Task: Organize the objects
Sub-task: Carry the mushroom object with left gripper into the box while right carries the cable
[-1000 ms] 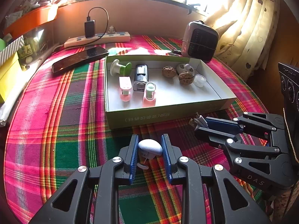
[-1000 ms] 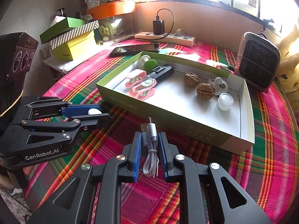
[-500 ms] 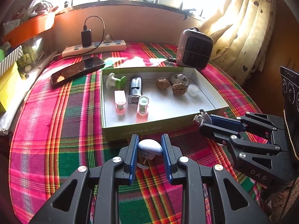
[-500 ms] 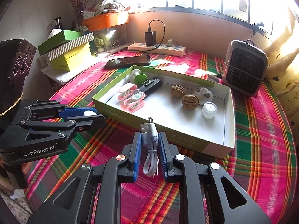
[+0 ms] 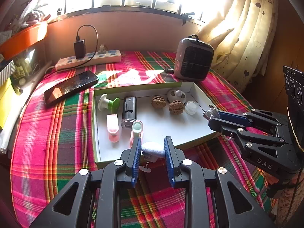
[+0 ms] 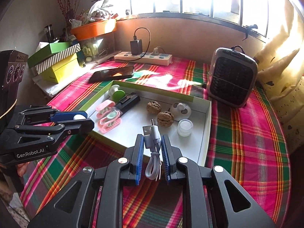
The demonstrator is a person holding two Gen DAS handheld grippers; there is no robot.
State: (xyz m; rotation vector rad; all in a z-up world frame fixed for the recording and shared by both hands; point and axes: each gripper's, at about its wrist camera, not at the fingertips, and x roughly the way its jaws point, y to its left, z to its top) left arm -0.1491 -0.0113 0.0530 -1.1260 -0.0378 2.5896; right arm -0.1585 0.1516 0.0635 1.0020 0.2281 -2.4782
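Observation:
My left gripper is shut on a small white oval-headed piece with a thin metal pin, held above the near edge of the open white box. My right gripper is shut on a coiled white USB cable, its plugs sticking out over the box's near wall. In the left wrist view the right gripper hangs over the box's right corner. Inside the box lie two pink clips, a black lighter, a green-and-white spool, two walnuts, a white round case and a small clear cap.
A plaid cloth covers the table. Behind the box lie a black phone, a power strip with a charger and a small grey heater. Stacked green and yellow boxes stand at the left; curtains hang at the right.
Both grippers have risen and moved forward, so they now hang over the box's near edge instead of over the cloth in front of it. Their holds on the white piece and the cable are unchanged.

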